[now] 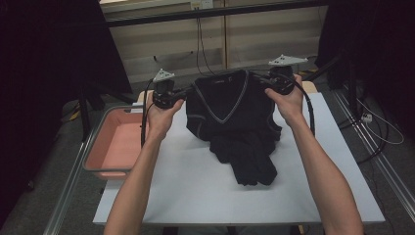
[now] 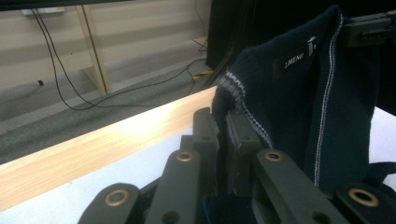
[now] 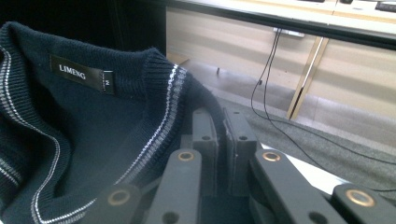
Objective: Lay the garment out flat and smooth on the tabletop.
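Over the white table (image 1: 195, 191), the left gripper (image 1: 172, 95) and right gripper (image 1: 275, 82) each pinched a shoulder of the dark navy knitted V-neck sweater (image 1: 230, 117), lifted at the far side, and the thin knit could slip from the pads if pulled apart too strongly.

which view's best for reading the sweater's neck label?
Right gripper view: the label on the sweater faces the camera, lettering sharp. Left gripper view shows the label smaller and tilted. In the high view the sweater is too small to read.
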A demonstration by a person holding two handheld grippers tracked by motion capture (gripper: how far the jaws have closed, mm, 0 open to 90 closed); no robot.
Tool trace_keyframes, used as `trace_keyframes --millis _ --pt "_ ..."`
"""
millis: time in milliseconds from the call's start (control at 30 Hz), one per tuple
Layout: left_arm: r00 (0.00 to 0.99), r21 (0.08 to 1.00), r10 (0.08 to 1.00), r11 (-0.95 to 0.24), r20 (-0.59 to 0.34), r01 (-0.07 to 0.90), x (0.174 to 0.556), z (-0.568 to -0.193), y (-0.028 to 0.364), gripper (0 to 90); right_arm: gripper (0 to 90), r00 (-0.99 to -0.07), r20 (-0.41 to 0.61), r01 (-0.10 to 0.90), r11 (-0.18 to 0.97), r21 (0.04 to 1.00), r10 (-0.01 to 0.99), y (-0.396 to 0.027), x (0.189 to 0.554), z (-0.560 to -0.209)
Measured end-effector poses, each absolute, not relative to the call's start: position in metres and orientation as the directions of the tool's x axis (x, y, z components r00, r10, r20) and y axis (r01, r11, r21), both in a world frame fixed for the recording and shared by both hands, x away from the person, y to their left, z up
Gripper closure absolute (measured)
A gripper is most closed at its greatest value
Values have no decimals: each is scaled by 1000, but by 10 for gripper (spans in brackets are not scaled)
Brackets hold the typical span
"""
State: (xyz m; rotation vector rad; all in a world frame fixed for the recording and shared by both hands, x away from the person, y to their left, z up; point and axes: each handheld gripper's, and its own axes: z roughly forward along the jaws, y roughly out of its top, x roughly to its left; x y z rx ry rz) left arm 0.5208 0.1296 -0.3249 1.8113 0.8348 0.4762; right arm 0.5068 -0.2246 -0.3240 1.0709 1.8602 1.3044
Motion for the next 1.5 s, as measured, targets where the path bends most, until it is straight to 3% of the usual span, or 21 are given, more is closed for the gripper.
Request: trace_keyframes --millis 167,267,333,367,433,867,1033,1367,1500 --pt "650 905 755 -211 -88 368 530 -345 128 820 839 -473 -28 310 197 930 881 -222 515 -340" --pt "627 902 774 -201 -93 382 534 -349 127 752 812 -451 -36 334 206 920 892 -222 524 -349" --pt "612 901 786 -199 -89 386 534 -351 128 651 678 -426 -32 356 200 913 904 -222 529 -355" --pt "614 900 785 -205 -84 385 533 -353 129 640 583 -413 -25 365 191 911 911 -223 530 -358" --pt "625 895 777 -224 -75 386 531 -357 131 619 500 -405 -13 385 184 904 914 -223 530 -362" --pt "667 883 741 -263 -73 388 498 -385 129 234 333 -491 8 370 200 907 871 -218 482 -384" --pt "664 870 747 -303 -37 389 478 -394 124 81 305 -545 9 346 215 913 838 -211 452 -391" --pt "719 866 695 -352 -14 356 435 -414 121 95 350 -602 14 331 234 914 798 -212 398 -402" --pt "739 849 673 -401 19 343 418 -423 121 94 447 -620 14 337 250 908 785 -210 374 -410"
